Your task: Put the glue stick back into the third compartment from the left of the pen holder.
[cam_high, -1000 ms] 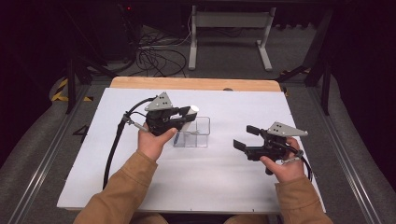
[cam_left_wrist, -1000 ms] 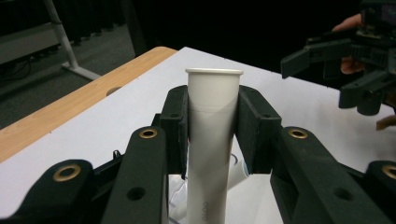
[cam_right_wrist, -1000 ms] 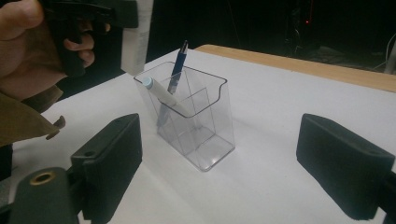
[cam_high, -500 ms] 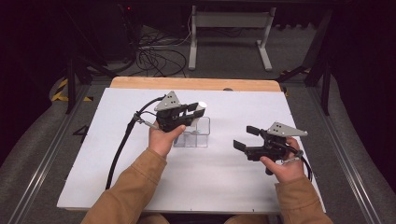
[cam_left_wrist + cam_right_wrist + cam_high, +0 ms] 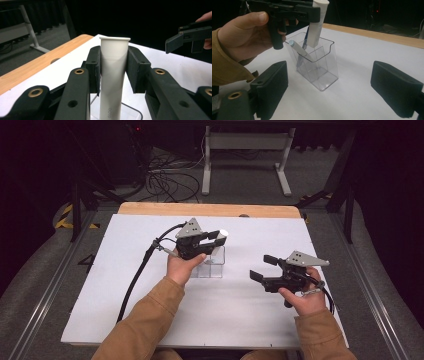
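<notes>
My left gripper (image 5: 218, 239) is shut on a white tube (image 5: 113, 50), which it holds nearly upright. The tube (image 5: 318, 22) hangs over a clear plastic holder (image 5: 317, 67), and its lower end dips just inside the holder's rim. A pen with a pale blue cap (image 5: 297, 50) leans in the holder, with a blue pen (image 5: 305, 41) behind it. The holder (image 5: 212, 262) stands mid-table, just under the left gripper (image 5: 113, 72). My right gripper (image 5: 263, 268) is held to the right of the holder, open, with nothing between its jaws (image 5: 334, 87).
A white sheet (image 5: 150, 320) covers the table, and a wooden strip (image 5: 150, 209) runs along its far edge. The left gripper's black cable (image 5: 135, 280) trails across the sheet to the left. Beyond the table are a white stand (image 5: 245, 142) and floor cables (image 5: 165, 180).
My left gripper has moved a little to the right and away from me with the tube, and now sits over the holder. The right gripper has stayed where it was.
</notes>
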Demonstrator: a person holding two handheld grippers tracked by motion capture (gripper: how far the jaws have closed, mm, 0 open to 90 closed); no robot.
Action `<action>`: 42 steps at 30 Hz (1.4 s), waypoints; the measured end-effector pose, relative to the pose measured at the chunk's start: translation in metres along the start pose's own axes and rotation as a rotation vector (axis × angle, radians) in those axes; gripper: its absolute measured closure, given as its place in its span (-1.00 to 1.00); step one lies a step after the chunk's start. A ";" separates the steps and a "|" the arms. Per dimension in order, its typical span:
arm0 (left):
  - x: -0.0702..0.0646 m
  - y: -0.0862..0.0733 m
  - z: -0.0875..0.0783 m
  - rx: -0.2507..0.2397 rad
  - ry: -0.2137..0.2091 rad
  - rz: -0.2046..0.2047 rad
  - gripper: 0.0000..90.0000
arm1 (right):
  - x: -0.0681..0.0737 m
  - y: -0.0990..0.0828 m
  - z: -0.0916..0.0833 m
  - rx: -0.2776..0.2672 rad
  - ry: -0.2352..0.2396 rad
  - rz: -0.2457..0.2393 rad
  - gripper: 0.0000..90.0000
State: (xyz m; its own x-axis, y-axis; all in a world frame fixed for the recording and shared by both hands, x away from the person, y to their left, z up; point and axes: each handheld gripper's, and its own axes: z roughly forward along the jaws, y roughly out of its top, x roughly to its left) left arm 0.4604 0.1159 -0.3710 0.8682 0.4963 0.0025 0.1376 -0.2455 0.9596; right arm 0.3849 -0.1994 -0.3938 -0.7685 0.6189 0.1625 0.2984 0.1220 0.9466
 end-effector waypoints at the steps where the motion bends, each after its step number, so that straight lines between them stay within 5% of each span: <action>1: 0.000 0.000 0.000 0.000 -0.003 0.002 0.48 | 0.000 0.000 0.000 -0.001 0.001 0.000 -0.67; 9: -0.002 0.000 0.002 0.017 -0.015 -0.010 0.45 | 0.001 0.000 0.000 0.002 0.001 0.000 -0.67; 11: -0.002 0.002 0.001 0.015 -0.014 -0.026 0.18 | 0.001 0.000 0.000 0.003 0.002 0.001 -0.67; 23: -0.009 0.015 -0.030 0.026 0.033 0.007 -0.35 | 0.000 0.002 0.003 0.001 0.006 -0.002 -0.67; 35: -0.018 0.022 -0.048 -0.001 0.012 0.021 -0.44 | 0.001 0.003 0.004 -0.001 0.006 -0.005 -0.67; 42: -0.020 0.013 -0.073 -0.012 0.023 0.001 -0.52 | 0.001 0.002 -0.002 -0.011 -0.009 -0.011 -0.67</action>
State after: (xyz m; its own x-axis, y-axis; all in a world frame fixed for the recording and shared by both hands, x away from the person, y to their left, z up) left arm 0.4100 0.1634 -0.3384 0.8569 0.5153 0.0097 0.1309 -0.2358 0.9629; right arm 0.3841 -0.2001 -0.3913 -0.7664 0.6246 0.1500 0.2842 0.1202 0.9512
